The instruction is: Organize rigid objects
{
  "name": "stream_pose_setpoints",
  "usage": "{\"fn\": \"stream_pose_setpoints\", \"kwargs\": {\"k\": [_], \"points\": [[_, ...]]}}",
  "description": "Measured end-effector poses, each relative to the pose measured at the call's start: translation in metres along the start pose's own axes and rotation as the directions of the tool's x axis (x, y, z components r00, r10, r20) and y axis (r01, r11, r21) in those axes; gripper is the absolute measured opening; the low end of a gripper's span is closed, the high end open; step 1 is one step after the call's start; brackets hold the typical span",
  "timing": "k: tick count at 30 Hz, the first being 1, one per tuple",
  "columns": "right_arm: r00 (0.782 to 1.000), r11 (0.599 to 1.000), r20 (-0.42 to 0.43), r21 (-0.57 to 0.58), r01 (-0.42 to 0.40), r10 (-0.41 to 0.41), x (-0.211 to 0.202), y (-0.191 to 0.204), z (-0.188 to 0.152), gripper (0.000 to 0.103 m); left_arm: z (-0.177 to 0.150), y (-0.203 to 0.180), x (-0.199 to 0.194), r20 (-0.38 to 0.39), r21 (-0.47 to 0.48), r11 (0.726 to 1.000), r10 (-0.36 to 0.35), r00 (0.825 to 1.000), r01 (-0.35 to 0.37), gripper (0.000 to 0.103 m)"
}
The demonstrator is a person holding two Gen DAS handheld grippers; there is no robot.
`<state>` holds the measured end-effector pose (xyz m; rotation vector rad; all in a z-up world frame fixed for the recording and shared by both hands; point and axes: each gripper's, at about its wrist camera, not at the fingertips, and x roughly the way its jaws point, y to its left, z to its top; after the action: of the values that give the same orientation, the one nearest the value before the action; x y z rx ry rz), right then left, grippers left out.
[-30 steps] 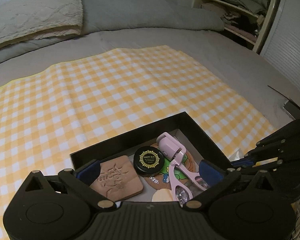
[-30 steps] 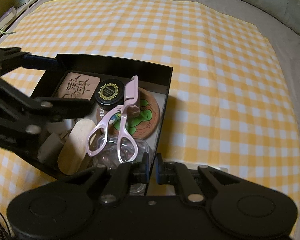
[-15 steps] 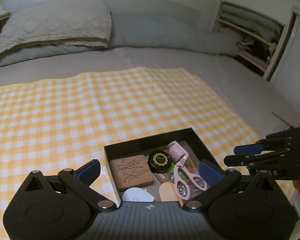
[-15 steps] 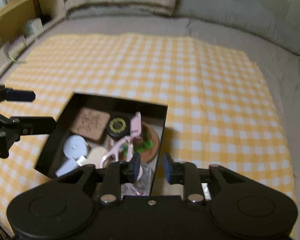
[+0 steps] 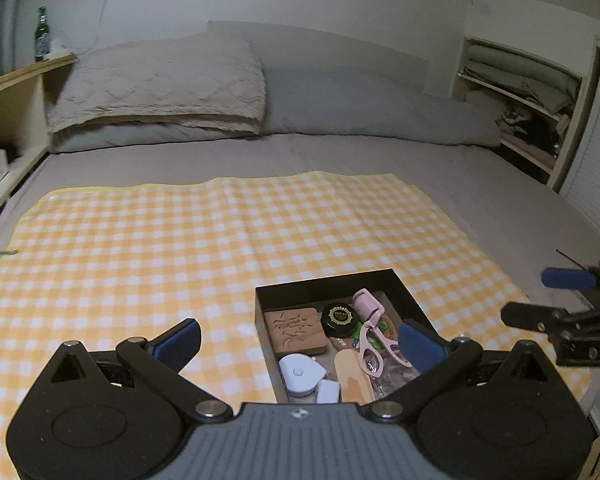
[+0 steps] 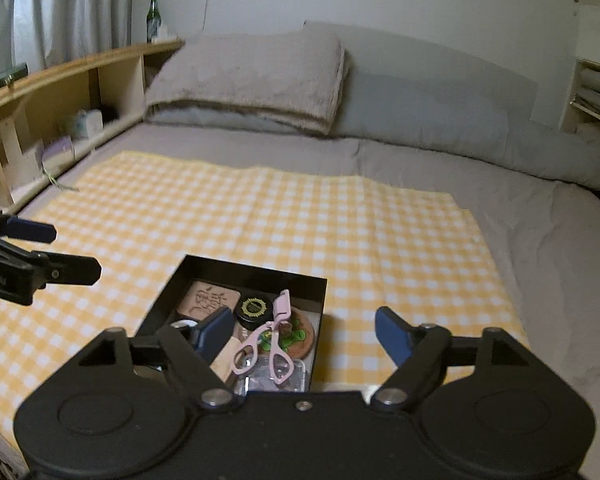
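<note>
Our right claw (image 6: 300, 330) has just been opening and now stands wide with nothing between its pads; the left claw (image 5: 300, 338) is spread wide and empty too. Both have pulled up and back from the black box (image 6: 256, 270) since a second ago. The box sits near the front edge of the checked cloth (image 5: 220, 232) on the bed, with the pink eyelash curler (image 6: 274, 334) lying on top of the clutter. Looks like that drop-off's done.
</note>
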<state>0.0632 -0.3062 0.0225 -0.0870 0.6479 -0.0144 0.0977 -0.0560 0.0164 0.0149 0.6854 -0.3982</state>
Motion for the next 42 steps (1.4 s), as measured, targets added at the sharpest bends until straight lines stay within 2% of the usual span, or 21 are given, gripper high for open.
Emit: {"fn": "stream_pose_setpoints", "kwargs": {"k": [7, 13, 19, 23, 42], "points": [[0.997, 0.999, 0.072, 0.052, -0.002, -0.002, -0.036, 0.002, -0.022, 0.098, -0.021, -0.003, -0.028, 0.041, -0.015, 0.999, 0.036, 0.999, -0.035, 0.103], [0.992, 0.996, 0.124, 0.086, 0.013, -0.024, -0.053, 0.001, -0.037, 0.103, -0.042, -0.007, -0.042, 0.055, 0.005, 0.999, 0.034, 0.998, -0.035, 0.103], [0.986, 0.994, 0.161, 0.103, 0.03, -0.046, -0.061, 0.004, -0.048, 0.103, -0.055, -0.013, -0.057, 0.103, 0.029, 0.995, 0.087, 0.991, -0.09, 0.103], [0.987, 0.995, 0.159, 0.103, 0.018, -0.034, -0.061, 0.007, -0.054, 0.103, -0.059, -0.014, -0.062, 0.126, 0.035, 0.993, 0.11, 0.986, -0.115, 0.103], [0.984, 0.999, 0.177, 0.041, 0.013, -0.02, -0.06, 0.025, -0.061, 0.103, -0.061, -0.013, -0.062, 0.124, 0.043, 0.992, 0.115, 0.986, -0.121, 0.103]]}}
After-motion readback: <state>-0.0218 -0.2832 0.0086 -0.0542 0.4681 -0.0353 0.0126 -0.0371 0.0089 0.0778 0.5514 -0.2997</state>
